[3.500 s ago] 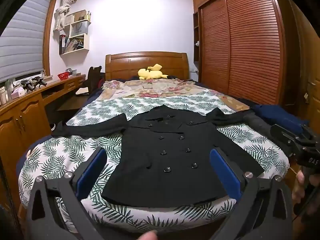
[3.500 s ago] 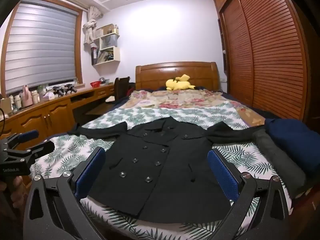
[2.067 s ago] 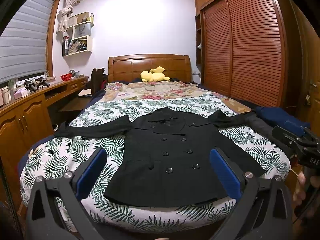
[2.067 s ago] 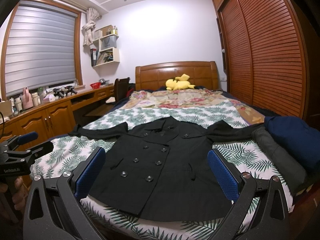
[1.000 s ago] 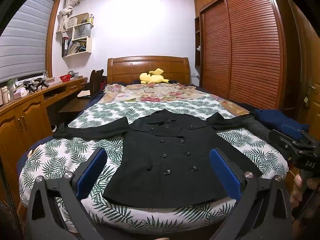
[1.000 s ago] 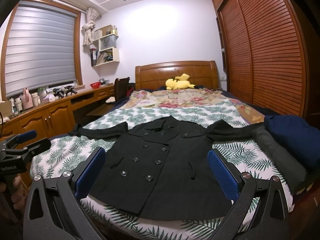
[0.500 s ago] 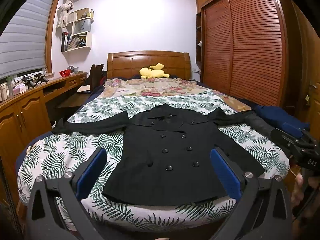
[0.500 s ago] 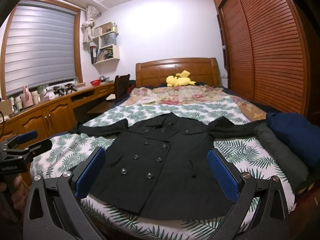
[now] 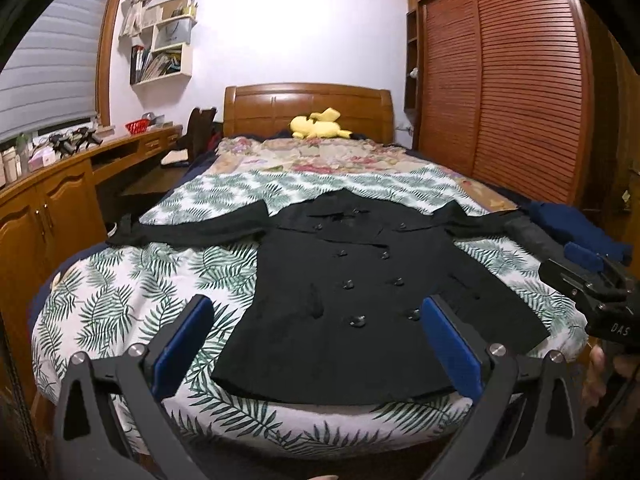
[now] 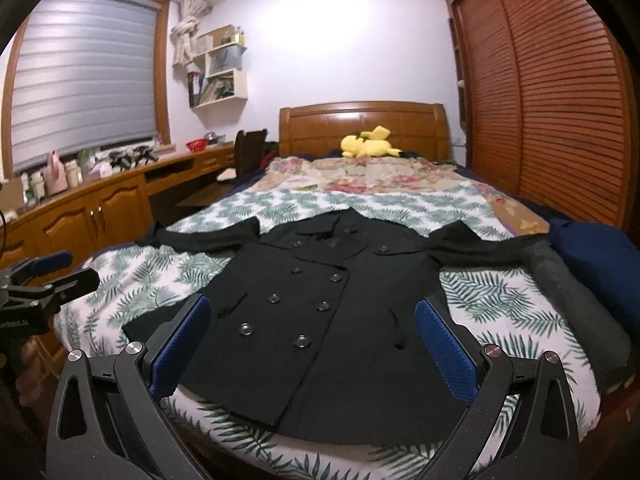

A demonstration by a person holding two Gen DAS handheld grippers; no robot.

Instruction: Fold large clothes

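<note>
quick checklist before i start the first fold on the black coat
1. Black coat lies flat, front up, buttoned: ok.
2. Both sleeves spread out sideways, none folded in yet: ok.
3. Left tool open and holding nothing: ok.
4. Right tool open and holding nothing: ok.
5. Room beside the coat: not ok on the right, where the sleeve end reaches the grey folded garment and the navy folded garment lies just beyond.
6. Hem lying square at the foot edge of the bed: cannot tell, the tools' fingers hide part of it.
</note>
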